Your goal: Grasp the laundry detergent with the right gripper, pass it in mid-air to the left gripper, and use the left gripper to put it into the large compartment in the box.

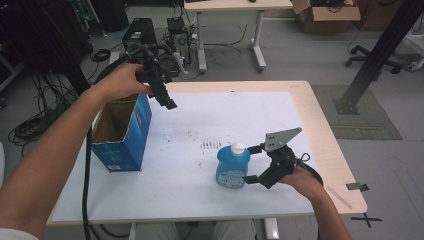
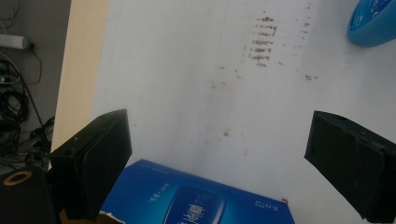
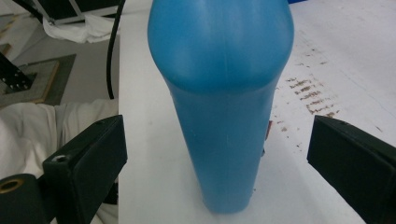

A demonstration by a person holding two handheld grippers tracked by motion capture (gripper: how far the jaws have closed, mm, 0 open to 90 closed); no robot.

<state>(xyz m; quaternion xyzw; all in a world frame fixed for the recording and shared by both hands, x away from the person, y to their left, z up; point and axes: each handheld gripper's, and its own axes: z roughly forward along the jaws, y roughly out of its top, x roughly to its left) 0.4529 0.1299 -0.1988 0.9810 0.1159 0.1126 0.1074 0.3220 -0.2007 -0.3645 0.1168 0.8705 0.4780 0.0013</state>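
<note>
A blue plastic bottle [image 1: 233, 167] with a white cap stands upright on the white table top [image 1: 200, 190]. My right gripper [image 1: 254, 164] is open with a jaw on each side of the bottle [image 3: 223, 102], neither touching it. An open blue cardboard box [image 1: 122, 130] sits at the table's left side. Held above the box's far right corner, my left gripper [image 1: 167, 102] is open and empty. In the left gripper view the box's blue face [image 2: 196, 200] lies below the jaws and the bottle [image 2: 373, 21] shows at top right.
Brown smudges [image 1: 210, 145] mark the white table top near the bottle. The wooden table edge [image 1: 325, 140] runs along the right. Beyond the table are computer towers [image 1: 177, 32], cables, a second desk [image 1: 235, 5] and a black metal post [image 1: 375, 55].
</note>
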